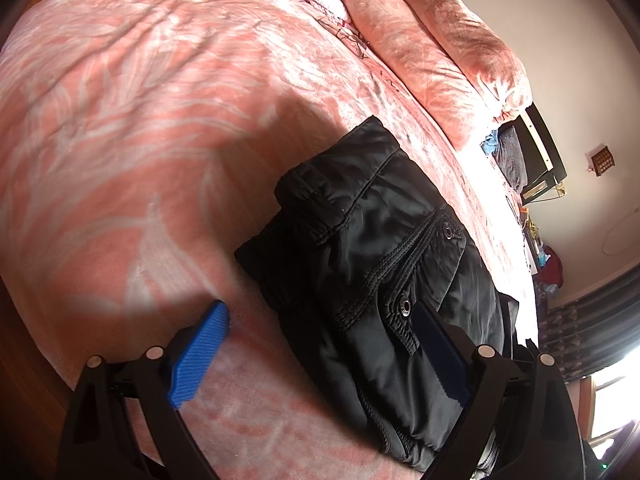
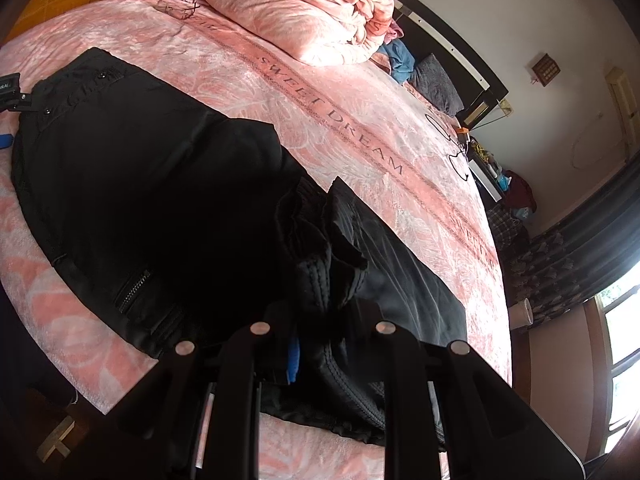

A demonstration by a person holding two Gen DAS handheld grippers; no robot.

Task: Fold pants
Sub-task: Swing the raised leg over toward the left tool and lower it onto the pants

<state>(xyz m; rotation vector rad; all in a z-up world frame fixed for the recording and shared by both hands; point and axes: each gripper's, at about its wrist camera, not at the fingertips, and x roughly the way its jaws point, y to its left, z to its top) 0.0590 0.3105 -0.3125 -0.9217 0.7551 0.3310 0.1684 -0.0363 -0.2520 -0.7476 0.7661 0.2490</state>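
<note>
Black pants [image 2: 140, 184] lie across the pink bedspread [image 2: 360, 128]. In the left wrist view their waist end with snaps and a pocket flap [image 1: 384, 256] lies just ahead. My left gripper [image 1: 320, 344] is open, with one blue pad [image 1: 196, 356] on the bedspread and the other over the pants' waist. My right gripper [image 2: 320, 344] is shut on a bunched cuff end of the pants [image 2: 320, 240], raised over the flat leg. The left gripper also shows at the far left of the right wrist view [image 2: 10, 92].
A folded pink quilt [image 2: 304, 16] lies at the head of the bed, with glasses [image 2: 180, 8] on the spread near it. A cluttered nightstand [image 2: 500, 176], dark curtain [image 2: 568, 256] and bright window [image 2: 620, 328] are to the right. The bed's wooden edge [image 2: 60, 436] is below.
</note>
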